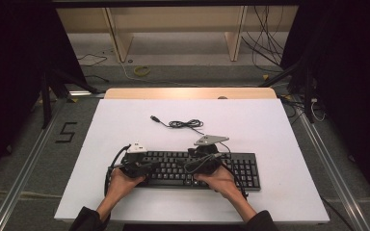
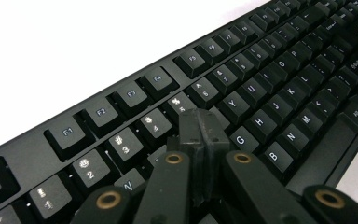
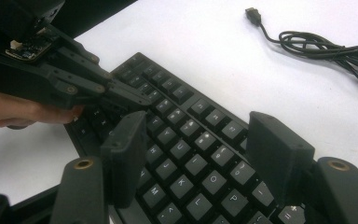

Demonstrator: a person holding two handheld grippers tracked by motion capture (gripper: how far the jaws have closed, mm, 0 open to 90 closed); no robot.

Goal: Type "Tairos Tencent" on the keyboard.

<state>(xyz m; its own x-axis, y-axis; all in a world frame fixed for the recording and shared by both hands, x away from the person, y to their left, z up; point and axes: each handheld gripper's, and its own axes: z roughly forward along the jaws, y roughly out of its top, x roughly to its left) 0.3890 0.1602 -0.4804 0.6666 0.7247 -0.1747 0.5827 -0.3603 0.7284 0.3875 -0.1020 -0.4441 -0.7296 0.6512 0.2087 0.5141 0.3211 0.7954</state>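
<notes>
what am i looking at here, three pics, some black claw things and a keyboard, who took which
A person sits at a white table and holds a hand tool in each hand; each ends in a two-jaw claw. The high view comes from a fixed camera overhead. The other two come from cameras riding on each tool.

A flat black computer keyboard lies on the table, its thin black cable coiled behind it, unplugged. The left claw is shut, its tip down among the keys near 5 and G. The right claw is open above the letter keys. Neither holds anything.
</notes>
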